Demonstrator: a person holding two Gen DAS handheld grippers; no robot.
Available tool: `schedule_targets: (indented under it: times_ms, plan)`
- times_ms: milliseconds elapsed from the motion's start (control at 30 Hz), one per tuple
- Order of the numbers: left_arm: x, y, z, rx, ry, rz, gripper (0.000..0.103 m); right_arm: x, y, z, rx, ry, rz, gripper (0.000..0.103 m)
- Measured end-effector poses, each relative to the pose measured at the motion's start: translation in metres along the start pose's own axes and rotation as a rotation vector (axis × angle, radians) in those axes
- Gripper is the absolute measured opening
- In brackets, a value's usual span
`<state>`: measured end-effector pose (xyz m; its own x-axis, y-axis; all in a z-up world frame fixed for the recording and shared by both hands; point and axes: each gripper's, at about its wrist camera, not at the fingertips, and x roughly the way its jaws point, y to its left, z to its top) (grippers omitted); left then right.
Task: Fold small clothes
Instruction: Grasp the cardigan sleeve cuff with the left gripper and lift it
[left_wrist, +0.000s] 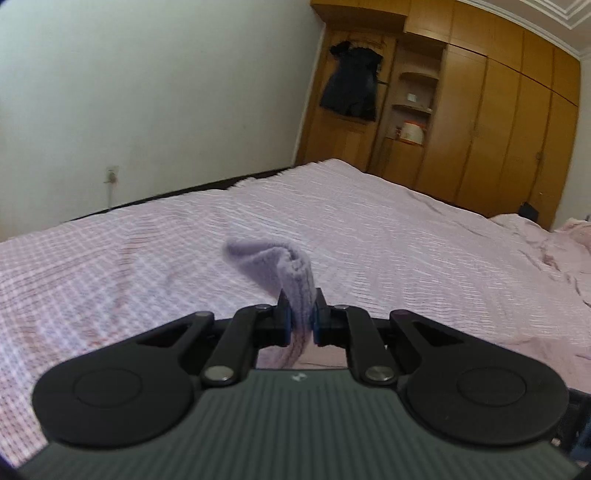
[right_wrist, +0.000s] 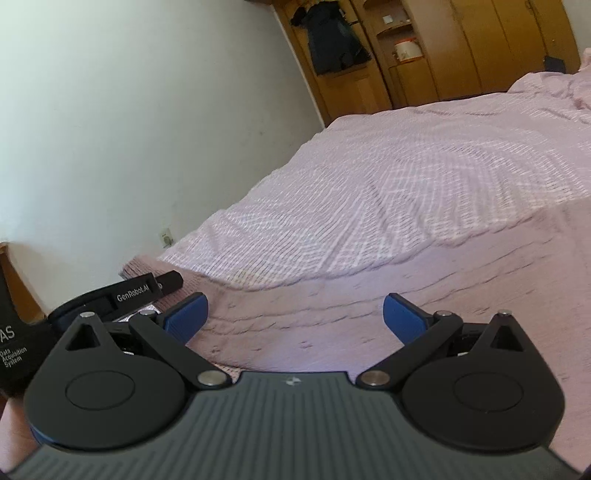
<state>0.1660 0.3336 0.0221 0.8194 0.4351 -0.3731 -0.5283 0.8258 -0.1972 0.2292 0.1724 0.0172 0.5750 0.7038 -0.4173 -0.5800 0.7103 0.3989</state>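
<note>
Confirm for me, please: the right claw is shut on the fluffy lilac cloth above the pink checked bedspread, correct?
Not quite: the left claw is shut on the fluffy lilac cloth above the pink checked bedspread, per the left wrist view. The right claw is open and holds nothing.

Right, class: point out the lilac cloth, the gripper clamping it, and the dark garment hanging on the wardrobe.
lilac cloth (left_wrist: 271, 260), left wrist view, raised fuzzy fold.
left gripper (left_wrist: 300, 300), left wrist view, between fingertips.
dark garment (left_wrist: 351, 83), left wrist view, its middle.
</note>
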Motion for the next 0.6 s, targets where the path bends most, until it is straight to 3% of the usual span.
schedule_targets:
  times_ms: [400,600]
  plan:
    - [-0.012,-0.079,0.009,-0.078,-0.018,-0.176,0.011,-0.094,-0.05,0.038,-0.026,-0.081,-0.075,0.103]
    - [-0.014,-0.131,0.005,-0.016,0.017,-0.299,0.011,-0.133,-0.081,0.043,0.004,-0.092,-0.099,0.103]
